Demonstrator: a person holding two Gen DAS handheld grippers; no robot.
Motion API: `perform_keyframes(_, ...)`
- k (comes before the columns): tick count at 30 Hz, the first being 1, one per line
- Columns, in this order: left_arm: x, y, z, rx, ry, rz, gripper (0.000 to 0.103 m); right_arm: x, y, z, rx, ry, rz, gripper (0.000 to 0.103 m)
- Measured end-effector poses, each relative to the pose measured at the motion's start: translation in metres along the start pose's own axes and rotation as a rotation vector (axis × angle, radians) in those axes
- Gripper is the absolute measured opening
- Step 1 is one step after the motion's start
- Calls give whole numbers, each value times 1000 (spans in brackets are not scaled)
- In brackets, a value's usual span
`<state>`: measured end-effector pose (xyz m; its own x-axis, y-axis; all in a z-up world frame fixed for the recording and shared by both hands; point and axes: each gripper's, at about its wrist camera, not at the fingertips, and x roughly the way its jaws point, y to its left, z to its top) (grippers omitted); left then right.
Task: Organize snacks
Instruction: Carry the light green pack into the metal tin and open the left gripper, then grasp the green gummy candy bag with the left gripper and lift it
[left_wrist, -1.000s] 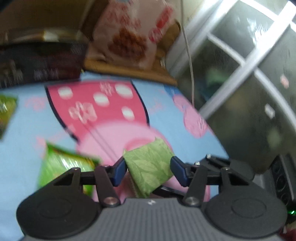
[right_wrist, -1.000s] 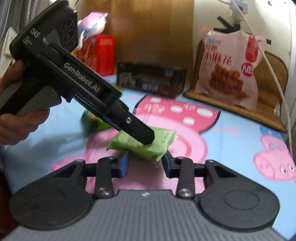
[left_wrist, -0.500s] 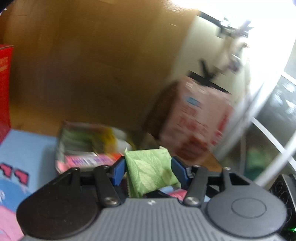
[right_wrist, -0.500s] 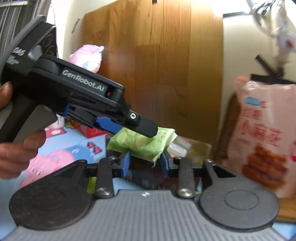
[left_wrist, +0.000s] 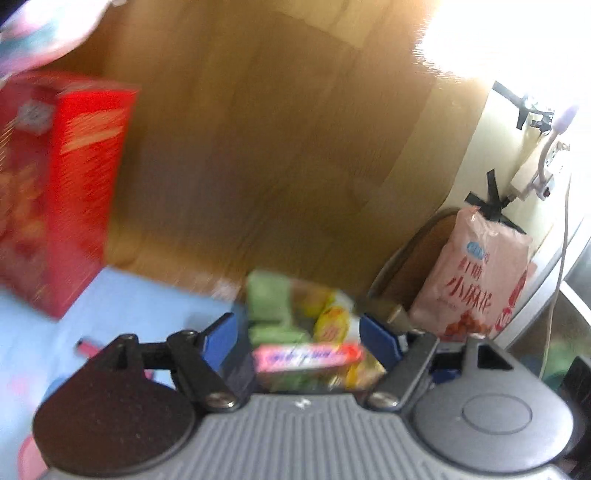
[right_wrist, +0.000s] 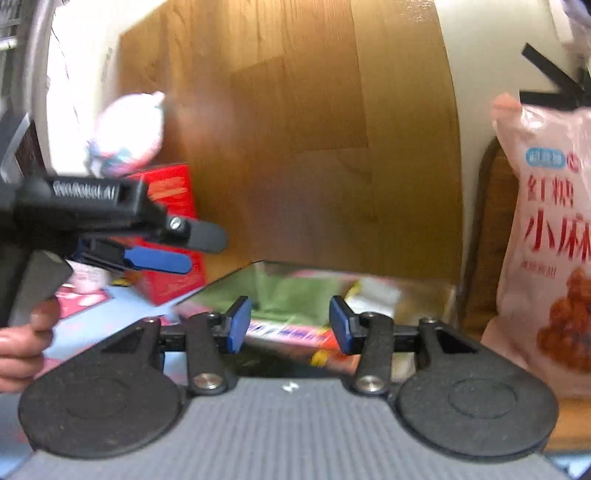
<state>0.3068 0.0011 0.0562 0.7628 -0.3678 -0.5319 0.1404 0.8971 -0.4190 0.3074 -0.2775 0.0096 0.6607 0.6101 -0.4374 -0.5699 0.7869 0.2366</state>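
Observation:
A dark open box (right_wrist: 221, 282) stands against the wooden wall and holds several snacks. Green leaf-pattern packets (left_wrist: 267, 299) (right_wrist: 295, 295), a yellow packet (left_wrist: 332, 323) and a pink bar (left_wrist: 308, 356) (right_wrist: 291, 334) lie inside it. My left gripper (left_wrist: 297, 338) is open and empty just in front of the box; it also shows at the left of the right wrist view (right_wrist: 173, 251). My right gripper (right_wrist: 290, 321) is open and empty over the box's near edge.
A red carton (left_wrist: 62, 184) (right_wrist: 170, 236) stands left of the box. A large pink snack bag (left_wrist: 476, 280) (right_wrist: 550, 236) leans on a wooden board at the right. A pink plush toy (right_wrist: 129, 133) sits above the carton. The blue cartoon cloth (left_wrist: 122, 302) covers the table.
Both grippers held a green packet and carried it from the cloth up to the box. Both have now opened and the packet lies in the box.

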Motion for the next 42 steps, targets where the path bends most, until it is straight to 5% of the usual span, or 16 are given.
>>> perform_keyframes(8,-10,37,-54,-94,139,29,70,-7,20,-23,31,138,100,57)
perform_keyframes(13,-14,31,-75,-86,195,53,33,26,27,-40,106,367,135,54)
perform_keyframes(15,-21,29,-83,-88,226,35,28,23,40,-46,112,380,167,49)
perform_keyframes(17,-33,24,-93,-66,234,23,28,14,59,-50,86,404,218,44)
perform_keyframes(21,-65,21,-116,-46,225,23,29,-3,108,-65,-88,407,201,47)
perform_keyframes(30,-149,35,-169,-127,194,-59,31,-53,168,-97,-214,442,362,53)
perform_keyframes(34,-169,53,-169,-183,163,-48,43,-65,169,-92,-243,401,351,51)
perform_keyframes(42,-135,84,-134,-369,118,-67,56,-8,85,-47,139,377,147,50)
